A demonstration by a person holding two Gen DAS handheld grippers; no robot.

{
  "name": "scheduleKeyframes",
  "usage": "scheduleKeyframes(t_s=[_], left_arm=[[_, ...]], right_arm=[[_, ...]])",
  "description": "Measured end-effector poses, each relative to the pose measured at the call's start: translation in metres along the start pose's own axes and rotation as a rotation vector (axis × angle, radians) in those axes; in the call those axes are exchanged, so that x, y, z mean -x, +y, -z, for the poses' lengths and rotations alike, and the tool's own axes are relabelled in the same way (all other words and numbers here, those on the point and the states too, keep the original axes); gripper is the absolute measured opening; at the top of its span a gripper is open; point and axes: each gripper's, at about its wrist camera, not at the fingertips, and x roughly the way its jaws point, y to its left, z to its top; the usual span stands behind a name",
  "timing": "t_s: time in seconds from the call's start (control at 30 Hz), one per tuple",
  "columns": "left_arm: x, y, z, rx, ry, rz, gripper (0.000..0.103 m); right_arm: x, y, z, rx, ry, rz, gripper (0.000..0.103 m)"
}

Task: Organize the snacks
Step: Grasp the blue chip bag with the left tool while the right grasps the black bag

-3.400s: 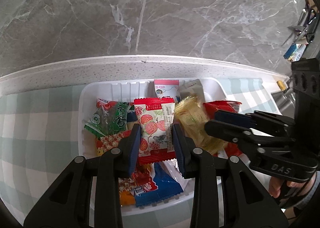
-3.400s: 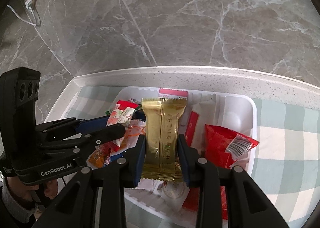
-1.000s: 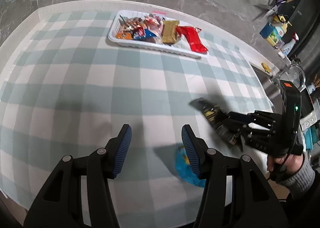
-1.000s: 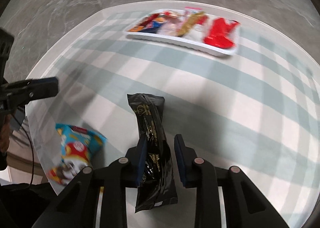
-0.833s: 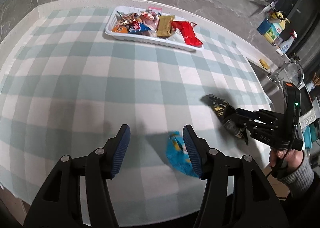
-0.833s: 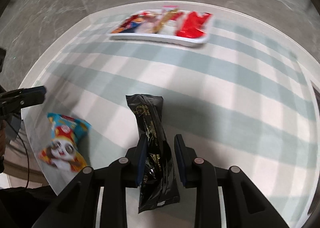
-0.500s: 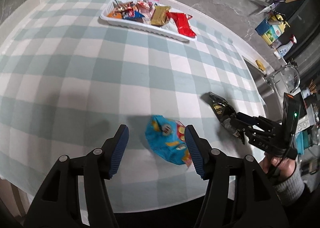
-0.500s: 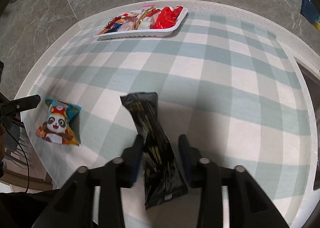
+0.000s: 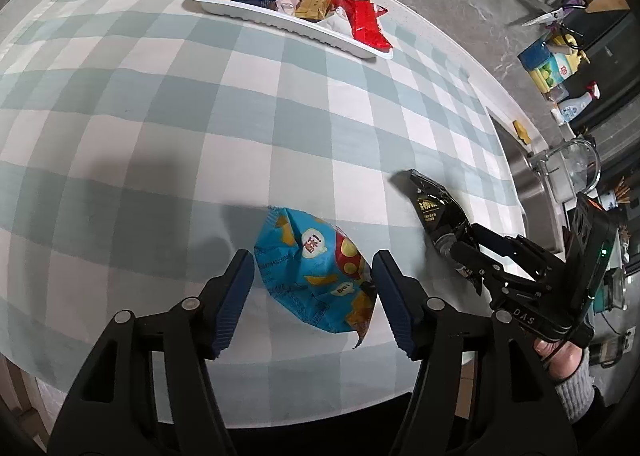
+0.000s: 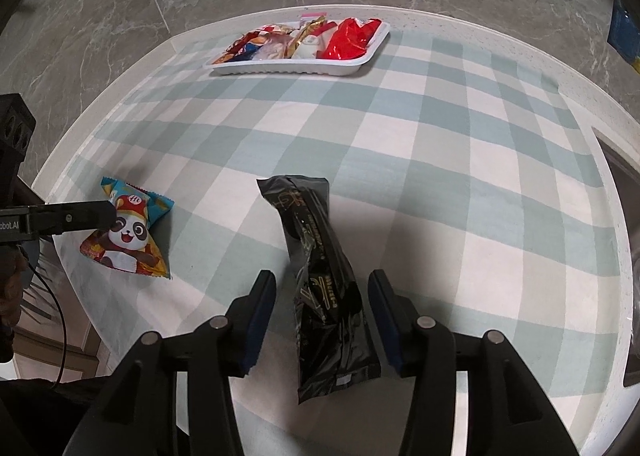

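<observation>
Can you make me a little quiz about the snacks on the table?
1. True or false: the blue panda snack bag lies inside the white tray.
2. Which packet lies between the right gripper jaws: A black packet, B red packet?
3. Fill in: the left gripper is ____.
Key: 1 false; 2 A; 3 open.

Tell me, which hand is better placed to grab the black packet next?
Right. The right gripper has its open jaws on either side of the black packet; the left gripper straddles the blue packet instead.
</observation>
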Motion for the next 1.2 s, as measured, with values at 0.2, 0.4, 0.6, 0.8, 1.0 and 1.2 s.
scheduleKeyframes(t_s=[0.2,0.4,0.6,0.8,1.0,1.2], left_arm=[[-0.004,-0.004,-0.003,0.005,0.0,0.012,0.061],[-0.006,-0.005,-0.005,0.023,0.003,0.029,0.061],[-0.004,-0.005,-0.005,0.021,0.003,0.032,0.061],[-0.005,-0.005,-0.003,0.027,0.011,0.038,0.061],[-0.003,-0.006,-0.005,0.05,0.004,0.049,0.061],[-0.013,-0.007,-0.005,0.042,0.027,0.016,0.061]], right_arm=[[-0.006,0.002,-0.003,0.02,0.014,0.003,0.053],[-0.01,0.001,-0.004,0.028,0.025,0.001,0.053],[-0.012,0.001,-0.004,0.027,0.028,-0.001,0.055],[-0.016,0.003,-0.003,0.035,0.036,-0.005,0.056],[-0.016,0.005,-0.003,0.039,0.037,-0.007,0.056],[-0.016,0.005,-0.003,0.038,0.036,-0.006,0.057]])
